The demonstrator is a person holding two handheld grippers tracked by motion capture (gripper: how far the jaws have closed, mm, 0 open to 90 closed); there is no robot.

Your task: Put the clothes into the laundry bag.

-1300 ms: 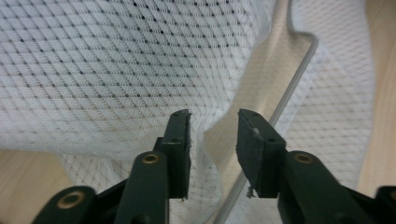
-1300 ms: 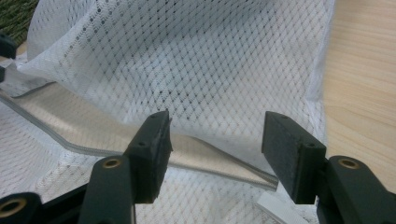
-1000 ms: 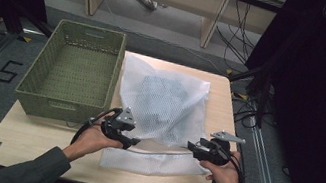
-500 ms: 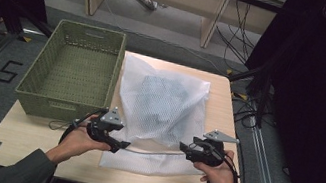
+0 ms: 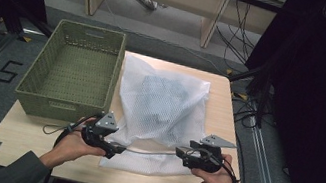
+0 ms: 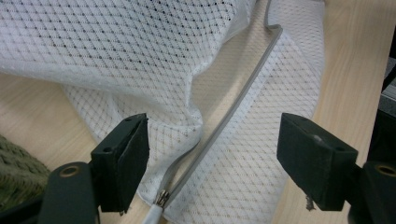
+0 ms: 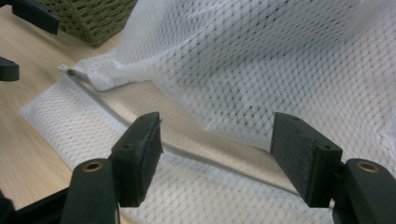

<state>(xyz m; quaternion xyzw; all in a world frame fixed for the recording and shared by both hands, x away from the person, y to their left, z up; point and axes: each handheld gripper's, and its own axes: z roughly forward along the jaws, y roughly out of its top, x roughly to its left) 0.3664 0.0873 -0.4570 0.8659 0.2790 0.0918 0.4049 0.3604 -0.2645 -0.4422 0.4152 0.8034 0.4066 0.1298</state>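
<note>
White mesh bag [image 5: 160, 109] lies flat on the wooden table [image 5: 21, 135], just right of the green basket [image 5: 73, 73], with a darker bundle showing through the netting. Its near edge is unzipped, and the grey zipper [image 6: 224, 121] runs along the mouth between the two tools. The left gripper [image 5: 110, 147] sits at the bag's near left corner, jaws just opened wide, with the zipper pull [image 6: 161, 199] lying loose between them. The right gripper [image 5: 185, 154] sits at the near right corner, jaws likewise just opened, astride the zipper and gripping nothing.
</note>
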